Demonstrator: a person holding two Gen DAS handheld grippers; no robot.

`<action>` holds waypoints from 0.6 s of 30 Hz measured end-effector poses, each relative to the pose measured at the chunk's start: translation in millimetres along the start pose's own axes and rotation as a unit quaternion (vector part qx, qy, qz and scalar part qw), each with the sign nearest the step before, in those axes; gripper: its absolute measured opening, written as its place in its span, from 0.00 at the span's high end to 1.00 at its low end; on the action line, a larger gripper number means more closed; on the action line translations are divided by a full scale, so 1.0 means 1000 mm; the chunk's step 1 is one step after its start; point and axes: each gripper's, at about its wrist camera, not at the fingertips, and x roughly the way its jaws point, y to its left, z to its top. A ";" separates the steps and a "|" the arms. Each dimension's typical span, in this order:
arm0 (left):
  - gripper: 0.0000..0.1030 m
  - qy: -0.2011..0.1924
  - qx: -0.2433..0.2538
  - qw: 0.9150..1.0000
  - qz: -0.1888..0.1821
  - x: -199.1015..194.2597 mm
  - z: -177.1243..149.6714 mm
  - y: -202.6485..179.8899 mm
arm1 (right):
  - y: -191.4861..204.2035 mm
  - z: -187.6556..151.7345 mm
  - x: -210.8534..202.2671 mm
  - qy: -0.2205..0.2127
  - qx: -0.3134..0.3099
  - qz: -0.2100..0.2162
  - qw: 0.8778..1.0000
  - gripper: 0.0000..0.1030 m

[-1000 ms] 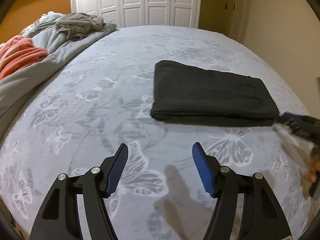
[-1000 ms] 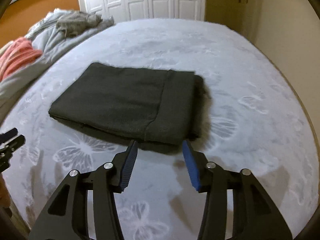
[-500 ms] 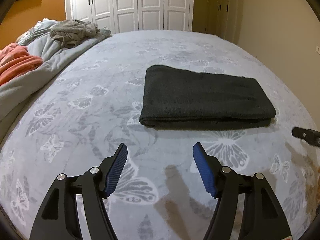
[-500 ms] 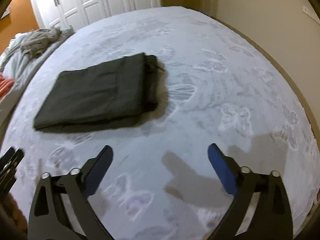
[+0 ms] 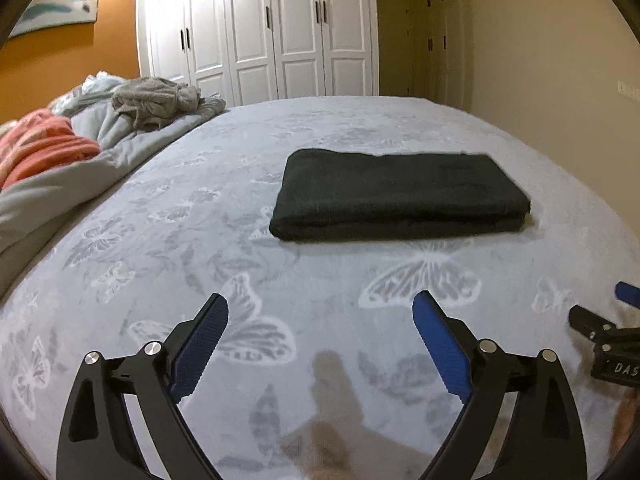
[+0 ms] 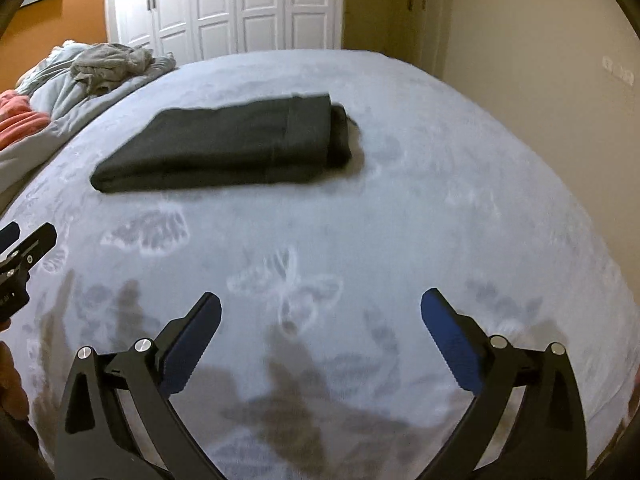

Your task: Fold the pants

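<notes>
The dark pants lie folded into a flat rectangle on the grey butterfly-print bed cover. They also show in the right wrist view, up and left of centre. My left gripper is open and empty, hanging above the cover well short of the pants. My right gripper is open wide and empty, also back from the pants. The right gripper's tips show at the right edge of the left wrist view. The left gripper's tips show at the left edge of the right wrist view.
A rumpled grey duvet with an orange blanket and a grey garment lies along the bed's left side. White wardrobe doors stand beyond the bed. A beige wall runs close along the right.
Both grippers have pulled back from the folded pants and lifted. The right gripper, narrow at the pants' edge a second ago, has opened wide. The pants lie still.
</notes>
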 end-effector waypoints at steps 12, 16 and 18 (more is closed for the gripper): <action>0.12 0.054 -0.022 0.998 0.012 0.021 -0.012 0.004 | -0.002 -0.010 0.019 0.012 0.025 -0.015 1.000 0.05; 0.12 0.059 -0.029 0.998 0.012 0.022 -0.013 0.007 | 0.001 -0.009 0.020 0.009 0.015 -0.018 1.000 0.05; 0.12 0.058 -0.026 0.998 0.019 0.022 -0.013 0.005 | 0.002 -0.009 0.020 0.007 0.011 -0.017 1.000 0.05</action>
